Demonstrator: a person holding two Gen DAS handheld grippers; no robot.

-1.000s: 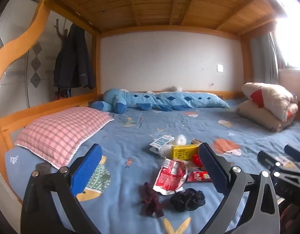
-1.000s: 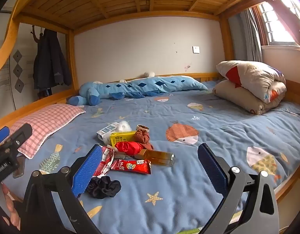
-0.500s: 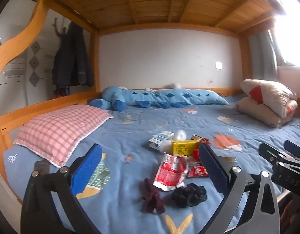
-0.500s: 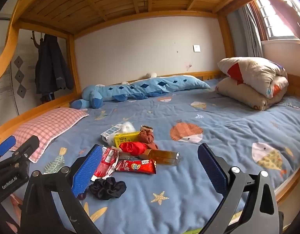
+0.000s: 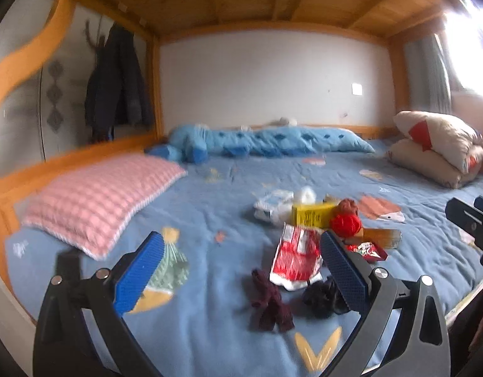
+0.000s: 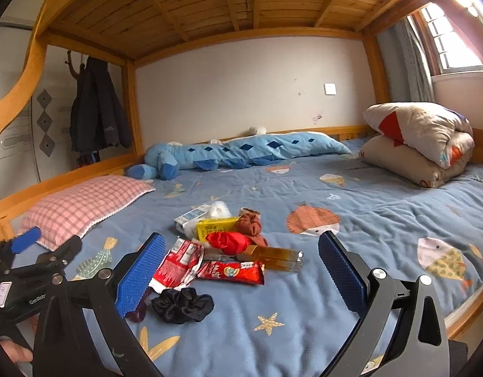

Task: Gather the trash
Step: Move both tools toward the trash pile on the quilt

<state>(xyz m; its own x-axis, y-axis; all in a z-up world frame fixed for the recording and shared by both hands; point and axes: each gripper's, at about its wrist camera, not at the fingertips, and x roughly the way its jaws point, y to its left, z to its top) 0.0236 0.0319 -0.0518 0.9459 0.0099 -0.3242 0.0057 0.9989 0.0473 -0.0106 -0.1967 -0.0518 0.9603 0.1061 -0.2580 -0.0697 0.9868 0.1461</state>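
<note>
A heap of litter lies mid-bed on the blue bedspread (image 6: 382, 220): a red-and-white wrapper (image 6: 178, 262) (image 5: 294, 256), a red snack bar wrapper (image 6: 230, 271), an amber plastic bottle (image 6: 277, 257) on its side, a yellow carton (image 6: 216, 226) (image 5: 312, 215), a white-blue tissue pack (image 6: 192, 216), mixed with red (image 6: 227, 242), brown (image 6: 249, 223), maroon (image 5: 271, 303) and black (image 6: 181, 304) cloth pieces. My left gripper (image 5: 241, 278) is open and empty, just short of the heap. My right gripper (image 6: 241, 278) is open and empty, over the heap's near edge.
A pink checked pillow (image 6: 81, 207) lies at the left, a long blue plush toy (image 6: 235, 154) along the far wall, a folded quilt (image 6: 423, 141) at the right. Wooden bunk rails (image 6: 30, 188) and slats frame the bed. A dark coat (image 6: 96, 113) hangs at the left.
Both grippers have moved forward and lower toward the heap, which looks larger now. Both stay open and empty.
</note>
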